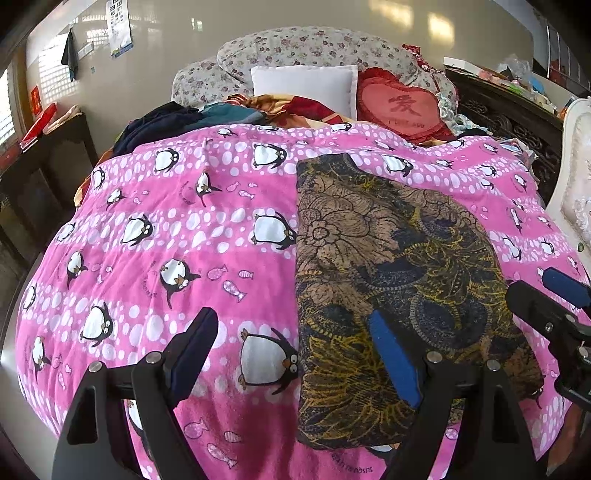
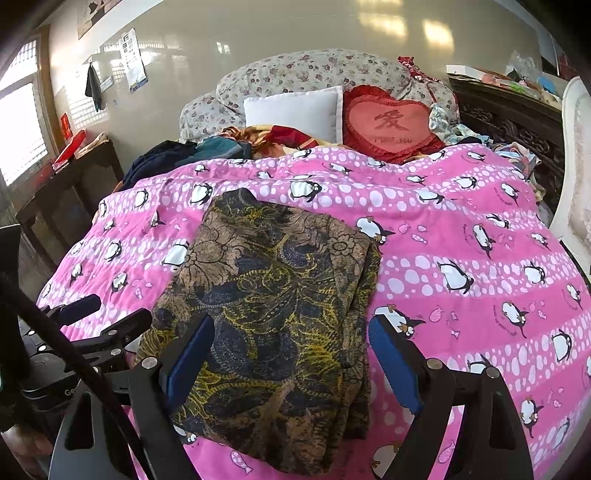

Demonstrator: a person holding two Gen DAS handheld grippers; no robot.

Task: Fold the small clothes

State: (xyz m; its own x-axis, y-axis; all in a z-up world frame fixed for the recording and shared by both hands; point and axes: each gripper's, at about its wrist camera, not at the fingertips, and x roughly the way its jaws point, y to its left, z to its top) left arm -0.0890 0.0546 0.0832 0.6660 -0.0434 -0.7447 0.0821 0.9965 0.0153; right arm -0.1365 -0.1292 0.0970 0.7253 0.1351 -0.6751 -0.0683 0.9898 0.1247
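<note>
Both grippers hang over the near edge of the bed, angled down toward it. Left gripper [image 1: 295,354]: fingers [image 1: 195,343] spread wide, nothing between the pads, one blue pad above the garment's left margin and the other above bare quilt. Right gripper [image 2: 291,354]: fingers [image 2: 393,365] likewise spread wide and empty, straddling the near part of the garment without visible contact.

Task item: one folded garment [image 2: 273,314], dark fabric with a tan and yellow floral print, lying flat on the pink penguin quilt [image 1: 177,229] near the front of the bed, its long axis running away from the cameras. Layered edges show along its right side in the right wrist view.

Surface: the quilt covers most of the bed and looks padded and lightly rumpled. Beyond it lie a heap of dark and teal clothes [image 1: 166,118], a white pillow [image 1: 303,85], a red heart cushion [image 2: 391,125] and floral bedding [image 2: 306,70].

Room: glossy pale wall [image 2: 258,29] with a hanging calendar [image 1: 120,27]; dark side table [image 2: 74,184] at left beside a window; carved dark cabinet [image 1: 517,122] at right with cluttered top.
</note>
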